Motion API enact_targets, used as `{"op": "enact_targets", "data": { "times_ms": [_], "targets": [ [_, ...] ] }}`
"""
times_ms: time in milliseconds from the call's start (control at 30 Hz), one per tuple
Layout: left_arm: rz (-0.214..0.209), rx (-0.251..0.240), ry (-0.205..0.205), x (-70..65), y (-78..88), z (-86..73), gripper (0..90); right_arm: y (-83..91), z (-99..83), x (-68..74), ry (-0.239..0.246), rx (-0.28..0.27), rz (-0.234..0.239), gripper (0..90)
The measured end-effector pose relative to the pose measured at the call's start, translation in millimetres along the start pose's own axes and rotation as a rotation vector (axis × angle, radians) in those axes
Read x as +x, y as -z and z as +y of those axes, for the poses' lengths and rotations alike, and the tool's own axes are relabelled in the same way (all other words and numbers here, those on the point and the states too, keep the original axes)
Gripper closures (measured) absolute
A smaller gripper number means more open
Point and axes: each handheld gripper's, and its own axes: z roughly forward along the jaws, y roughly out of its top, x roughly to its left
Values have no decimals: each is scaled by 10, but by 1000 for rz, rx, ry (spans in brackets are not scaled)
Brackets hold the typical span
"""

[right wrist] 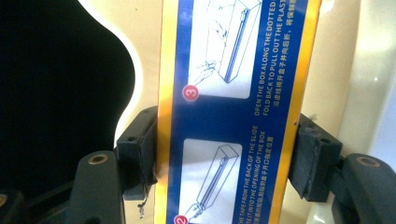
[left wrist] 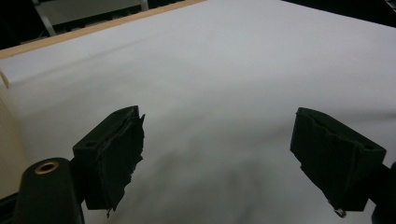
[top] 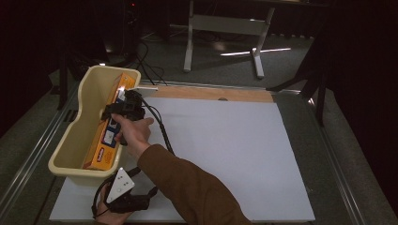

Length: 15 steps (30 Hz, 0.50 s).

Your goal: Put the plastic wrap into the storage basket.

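Nearest the person, the left tool (top: 123,199) rests low at the front edge of the white tabletop (top: 225,154), its jaws spread wide with nothing but bare surface between them. Farther on, the right tool (right wrist: 224,163) reaches into the cream tub (top: 89,93) at the tabletop's left side — its jaws straddle the long yellow-and-blue box (top: 109,125), both pads right against the box's edges. The box lies lengthwise, leaning along the tub's right wall.

The long box (right wrist: 233,107) is blue with yellow edges and white pictures. The tub (top: 77,140) is cream. The table sheet (top: 225,154) is white.
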Motion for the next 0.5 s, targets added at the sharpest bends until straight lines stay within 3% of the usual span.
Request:
{"op": "enact_targets", "data": {
  "times_ms": [200, 333, 500],
  "targets": [
    [0, 2, 1, 6, 3, 0, 169, -4, -8, 46, 17, -4, -23, 308],
    [10, -9, 25, 53, 27, -5, 166, 104, 1, 84, 19, -32, 33, 278],
    [6, -8, 27, 42, 19, -1, 167, 240, 40, 78, 56, -27, 31, 293]
  ]
}}
